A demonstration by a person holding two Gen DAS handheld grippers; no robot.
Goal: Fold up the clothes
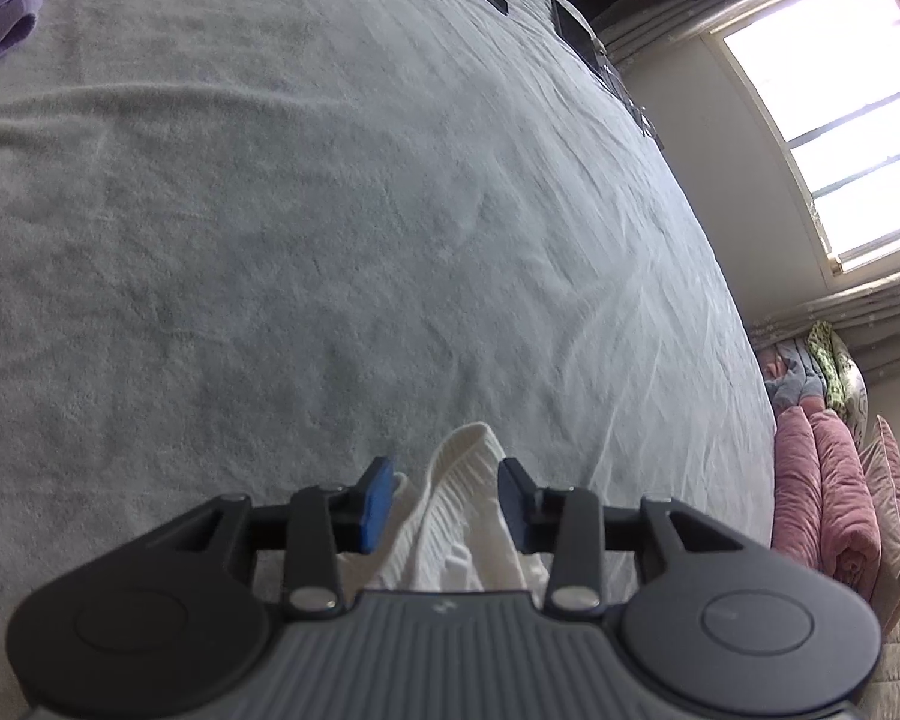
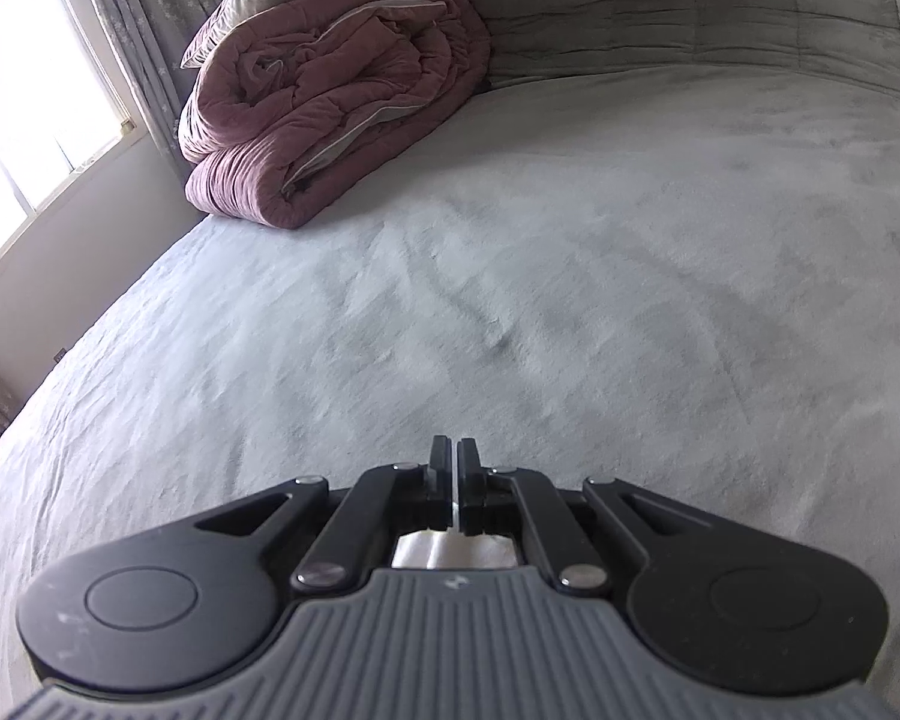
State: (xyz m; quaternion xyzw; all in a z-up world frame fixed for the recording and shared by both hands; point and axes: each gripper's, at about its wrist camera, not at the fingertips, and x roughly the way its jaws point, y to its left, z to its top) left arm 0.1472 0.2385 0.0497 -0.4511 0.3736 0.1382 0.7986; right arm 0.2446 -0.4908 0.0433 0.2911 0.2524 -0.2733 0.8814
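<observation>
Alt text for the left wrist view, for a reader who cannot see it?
The left gripper, jaws apart, has white ribbed cloth bunched between its fingers above a grey bedspread. A bright window and pink folded quilts lie to the right.

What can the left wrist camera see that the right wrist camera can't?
Only the left wrist view shows the left gripper open around a white ribbed garment, a purple cloth in the far corner, and dark flat things at the bed's edge. Only the right wrist view shows the right gripper shut on a white cloth. Both show the grey bedspread, the pink folded quilt and a bright window.
</observation>
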